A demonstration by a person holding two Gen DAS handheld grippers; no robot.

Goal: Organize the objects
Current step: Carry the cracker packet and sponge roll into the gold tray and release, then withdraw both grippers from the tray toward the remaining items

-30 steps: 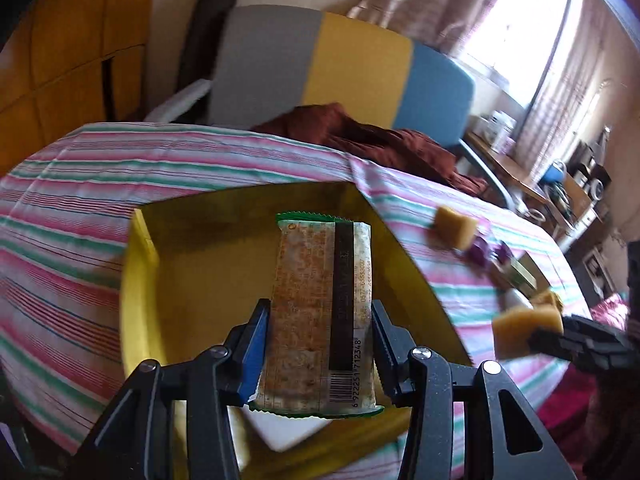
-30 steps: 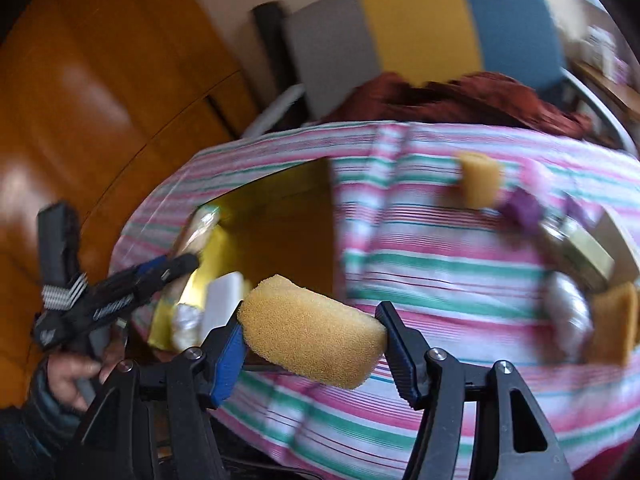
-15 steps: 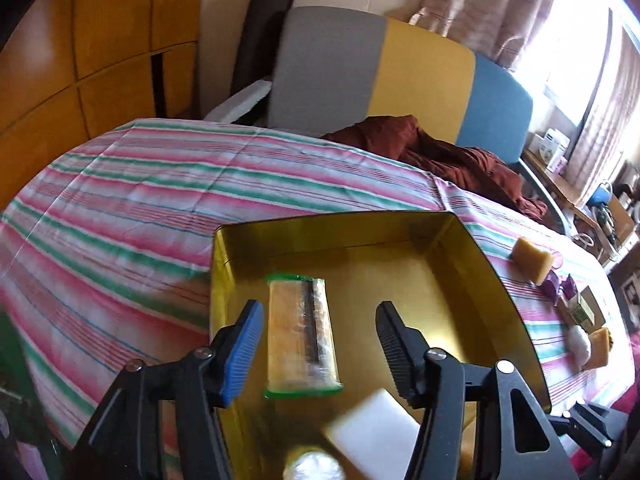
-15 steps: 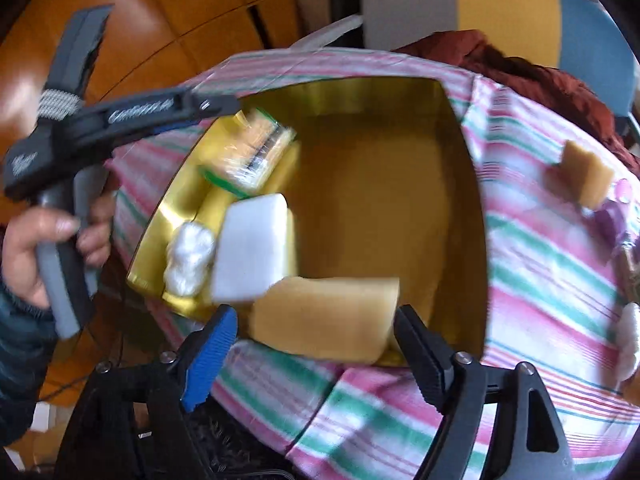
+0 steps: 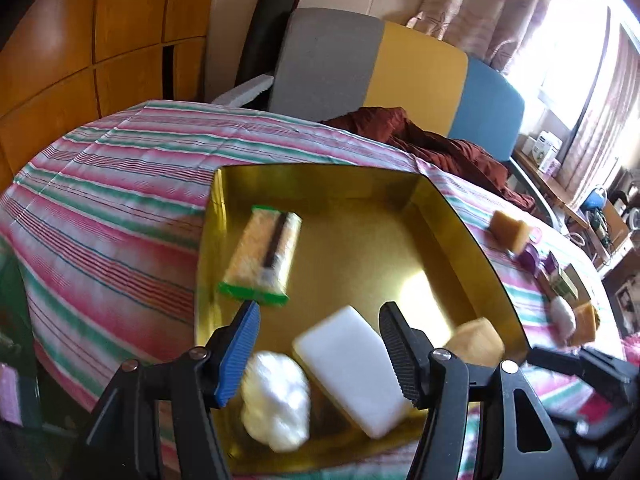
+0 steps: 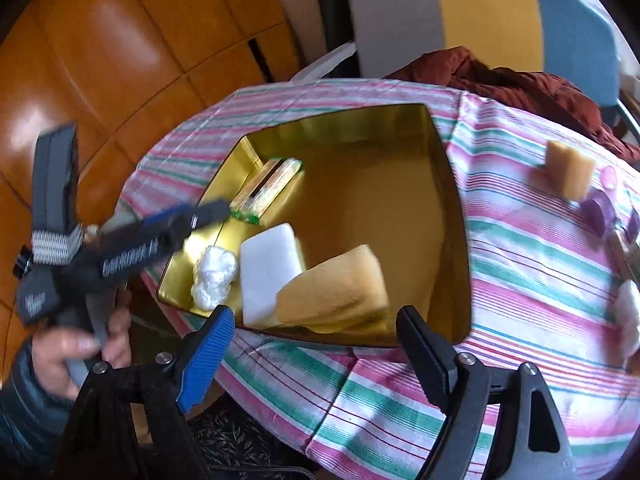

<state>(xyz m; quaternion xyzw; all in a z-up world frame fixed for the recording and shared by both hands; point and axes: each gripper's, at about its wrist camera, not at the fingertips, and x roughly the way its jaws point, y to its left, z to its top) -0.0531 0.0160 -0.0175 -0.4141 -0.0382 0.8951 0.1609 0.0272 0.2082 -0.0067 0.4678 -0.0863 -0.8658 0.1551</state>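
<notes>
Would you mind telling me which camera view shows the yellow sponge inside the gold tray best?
The right wrist view: the yellow sponge lies whole and unblocked in the gold tray, leaning against the white block. In the left wrist view, only its blurred top peeks out behind one finger of the left gripper.

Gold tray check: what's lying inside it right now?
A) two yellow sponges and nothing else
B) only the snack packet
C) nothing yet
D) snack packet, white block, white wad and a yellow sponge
D: inside the gold tray lie the snack packet, the white block, the white wad and a yellow sponge.
</notes>
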